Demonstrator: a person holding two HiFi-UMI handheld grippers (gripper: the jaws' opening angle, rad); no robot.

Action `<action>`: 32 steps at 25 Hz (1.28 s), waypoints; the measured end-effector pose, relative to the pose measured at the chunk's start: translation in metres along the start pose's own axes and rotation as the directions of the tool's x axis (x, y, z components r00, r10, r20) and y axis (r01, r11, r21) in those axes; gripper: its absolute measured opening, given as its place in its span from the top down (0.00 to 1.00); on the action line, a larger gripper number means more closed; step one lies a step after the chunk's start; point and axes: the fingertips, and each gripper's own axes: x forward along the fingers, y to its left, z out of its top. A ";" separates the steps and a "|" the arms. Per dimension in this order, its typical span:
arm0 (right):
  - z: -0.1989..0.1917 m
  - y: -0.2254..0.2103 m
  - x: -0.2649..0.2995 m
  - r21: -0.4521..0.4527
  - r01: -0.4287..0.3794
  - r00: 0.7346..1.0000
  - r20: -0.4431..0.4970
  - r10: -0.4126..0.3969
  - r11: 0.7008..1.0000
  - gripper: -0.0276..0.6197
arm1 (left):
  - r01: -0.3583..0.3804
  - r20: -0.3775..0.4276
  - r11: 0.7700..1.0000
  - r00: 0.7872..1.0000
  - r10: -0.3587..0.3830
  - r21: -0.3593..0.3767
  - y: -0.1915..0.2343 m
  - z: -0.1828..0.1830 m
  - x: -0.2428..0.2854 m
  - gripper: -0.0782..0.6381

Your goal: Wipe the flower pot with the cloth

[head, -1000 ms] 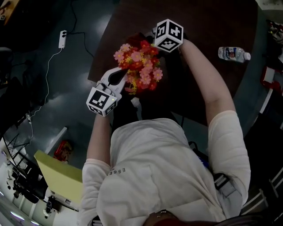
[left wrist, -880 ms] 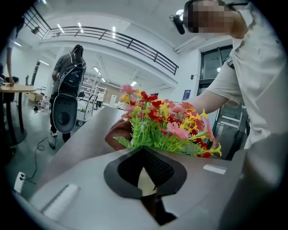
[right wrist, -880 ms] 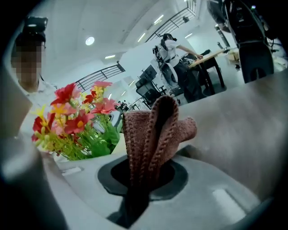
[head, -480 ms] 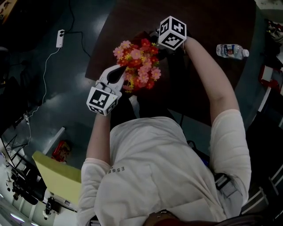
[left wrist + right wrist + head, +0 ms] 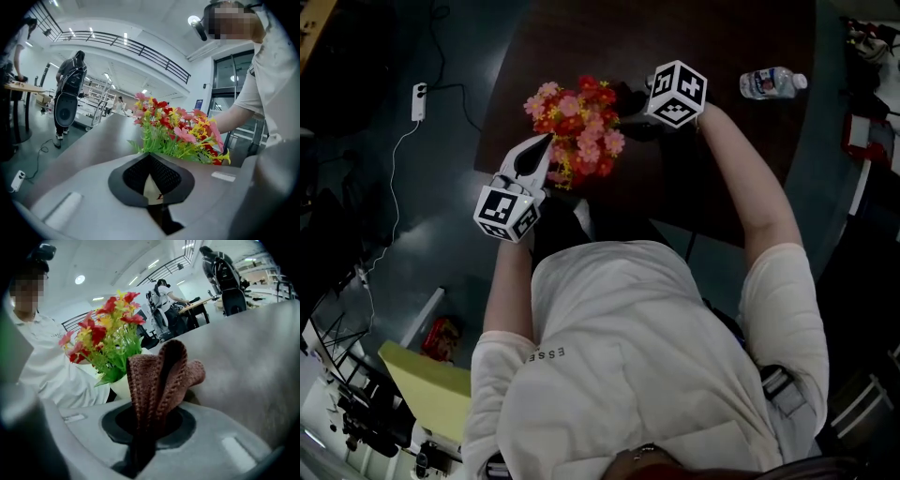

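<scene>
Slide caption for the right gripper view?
Right gripper shut on a folded brown cloth, white flower pot of red and yellow flowers behind it.

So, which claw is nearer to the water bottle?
Right. The right claw is between the water bottle and the flowers; the left claw is on the flowers' far side.

The right gripper (image 5: 147, 425), holding the cloth (image 5: 161, 376), has slid rightward from the flowers (image 5: 577, 127).

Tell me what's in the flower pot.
Red, pink and yellow flowers with green leaves fill the pot. The leaves cover its inside, so any soil or filler is hidden.
</scene>
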 end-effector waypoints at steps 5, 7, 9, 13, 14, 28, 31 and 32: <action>-0.033 0.029 0.005 0.001 0.038 0.999 -0.034 -0.038 0.999 0.89 | 0.027 -0.006 1.000 1.000 -0.027 0.008 -0.001 -0.002 -0.001 0.88; -0.043 0.039 0.007 0.002 0.062 0.998 -0.034 -0.062 0.998 0.89 | 0.043 -0.007 0.999 0.999 -0.043 0.013 -0.001 -0.002 -0.001 0.88; -0.048 0.044 0.008 0.023 0.128 0.992 0.008 -0.128 0.992 0.89 | 0.060 0.000 0.998 0.998 -0.060 0.007 -0.001 -0.002 0.000 0.88; -0.049 0.037 0.000 0.192 0.411 0.878 0.181 -0.444 0.891 0.89 | 0.091 -0.003 0.996 0.996 -0.091 -0.012 0.000 -0.003 -0.001 0.88; -0.050 0.036 -0.002 0.252 0.480 0.819 0.214 -0.532 0.840 0.89 | 0.092 -0.011 0.996 0.996 -0.092 0.002 0.002 -0.003 -0.002 0.88; -0.046 0.108 0.048 0.710 0.680 0.224 0.036 -0.974 0.183 0.89 | 0.330 -0.097 0.937 0.942 -0.320 0.116 0.032 0.016 -0.062 0.88; -0.033 0.124 0.080 0.753 0.649 0.186 -0.026 -0.982 0.104 0.89 | 0.431 -0.159 0.898 0.897 -0.413 0.095 0.037 0.006 -0.080 0.88; -0.029 0.129 0.091 0.767 0.636 0.181 -0.043 -0.982 0.084 0.89 | 0.457 -0.176 0.885 0.882 -0.438 0.092 0.038 0.003 -0.087 0.88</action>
